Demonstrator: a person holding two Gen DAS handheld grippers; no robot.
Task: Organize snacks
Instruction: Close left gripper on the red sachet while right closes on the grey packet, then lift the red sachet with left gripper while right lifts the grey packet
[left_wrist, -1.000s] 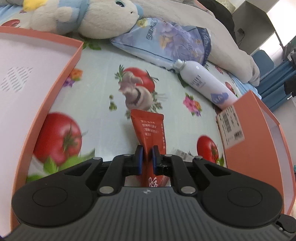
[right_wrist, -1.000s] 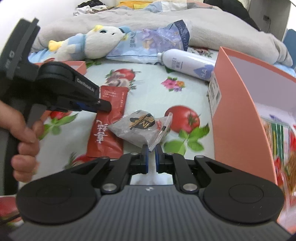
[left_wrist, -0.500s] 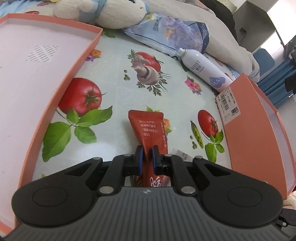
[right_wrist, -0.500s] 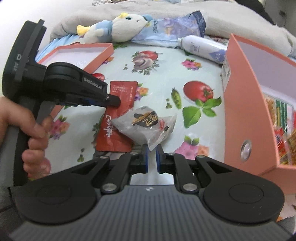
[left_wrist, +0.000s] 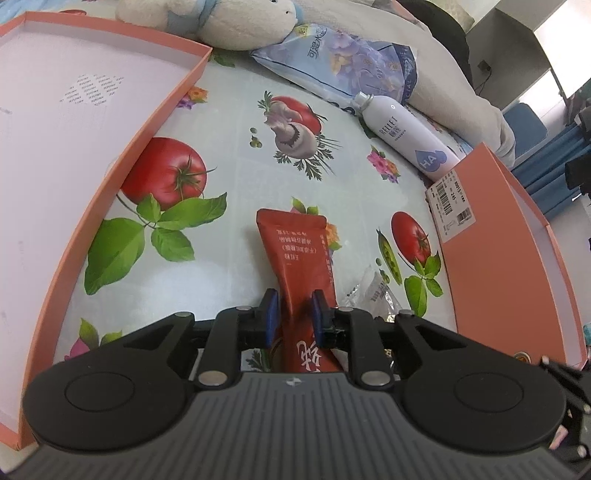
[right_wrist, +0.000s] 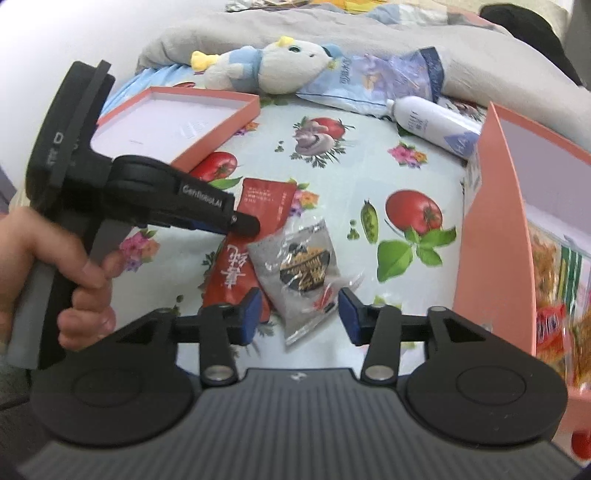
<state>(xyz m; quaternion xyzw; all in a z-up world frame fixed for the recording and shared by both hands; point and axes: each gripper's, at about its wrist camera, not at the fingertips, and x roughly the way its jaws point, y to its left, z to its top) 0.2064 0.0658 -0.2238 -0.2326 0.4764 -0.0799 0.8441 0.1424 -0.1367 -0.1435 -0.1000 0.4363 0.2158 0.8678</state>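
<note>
The left gripper (left_wrist: 292, 308) is opening, and the flat red foil snack sachet (left_wrist: 300, 254) lies between its blue pads, not pinched. The right gripper (right_wrist: 296, 308) opens too (jaws wide apart) around the grey crinkled plastic snack packet (right_wrist: 297, 267), which rests on the vegetable-print cloth (right_wrist: 369, 158); the orange cardboard box (right_wrist: 495, 236) stands at 3 o'clock.

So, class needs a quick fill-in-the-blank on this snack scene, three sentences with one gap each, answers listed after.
1. The red packet lies between the pads of the ______ tool.
2. The clear packet in front of the right tool partly overlaps the ______ packet.
3. The white bottle lies on its ______ beside the orange box.

Missing words: left; red; side
</note>
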